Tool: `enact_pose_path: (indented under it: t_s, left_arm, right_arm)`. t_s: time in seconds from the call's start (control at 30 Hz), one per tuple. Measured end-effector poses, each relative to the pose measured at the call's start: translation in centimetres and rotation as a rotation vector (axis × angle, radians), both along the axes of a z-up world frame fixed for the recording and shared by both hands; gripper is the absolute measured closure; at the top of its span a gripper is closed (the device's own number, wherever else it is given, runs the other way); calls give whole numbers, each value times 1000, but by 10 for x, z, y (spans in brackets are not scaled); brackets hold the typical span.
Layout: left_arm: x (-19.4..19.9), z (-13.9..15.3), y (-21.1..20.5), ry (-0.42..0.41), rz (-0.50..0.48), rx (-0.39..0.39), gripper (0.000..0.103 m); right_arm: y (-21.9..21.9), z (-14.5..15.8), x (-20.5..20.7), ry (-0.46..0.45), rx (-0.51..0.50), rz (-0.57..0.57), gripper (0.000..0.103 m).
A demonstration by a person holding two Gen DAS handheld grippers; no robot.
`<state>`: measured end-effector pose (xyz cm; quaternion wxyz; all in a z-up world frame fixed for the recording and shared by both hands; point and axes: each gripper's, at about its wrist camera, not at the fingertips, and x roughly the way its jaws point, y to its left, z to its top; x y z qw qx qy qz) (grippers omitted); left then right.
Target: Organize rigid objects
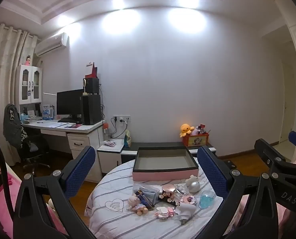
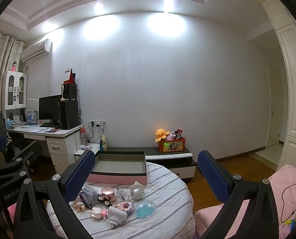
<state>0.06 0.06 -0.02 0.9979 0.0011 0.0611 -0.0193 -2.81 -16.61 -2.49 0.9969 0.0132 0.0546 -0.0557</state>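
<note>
Both my grippers, left (image 1: 146,171) and right (image 2: 146,176), hang spread wide and empty, short of the pink box (image 1: 164,166). Nothing is packed yet; the trinkets (image 1: 163,201) lie just before the box. Next I judge: reach down, pinch one.

We saw a plain white wall (image 1: 167,79) lit by ceiling spotlights (image 1: 118,1), a wooden floor (image 2: 237,167), cream curtains (image 1: 0,69) on the left, a white desk (image 1: 68,128) with a dark monitor (image 1: 69,102), and a low cabinet (image 2: 167,155) beneath.
</note>
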Motion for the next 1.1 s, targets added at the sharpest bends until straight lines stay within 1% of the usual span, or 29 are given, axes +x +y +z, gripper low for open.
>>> enact_pose_path:
  t_s: [0.17,0.2,0.4,0.43,0.6,1.1]
  left_arm:
    - [-1,1,7,7,-28,-9,0]
    - [-1,1,-3,2,22,45,0]
    - [0,4,-4,3,28,34,0]
    - [0,4,-5,3,28,35,0]
    - [-3,6,0,-7,31,24,0]
    - [-5,8,1,-17,37,23,0]
  right_arm:
    - [0,0,0,5,8,3,0]
    - [0,0,0,5,10,3,0]
    - [-6,0,1,4,11,6,0]
    - [4,1,0,1,-5,5,0]
    - [3,0,2,-1,-4,6,0]
    - [8,1,-2,-8,-2,9,0]
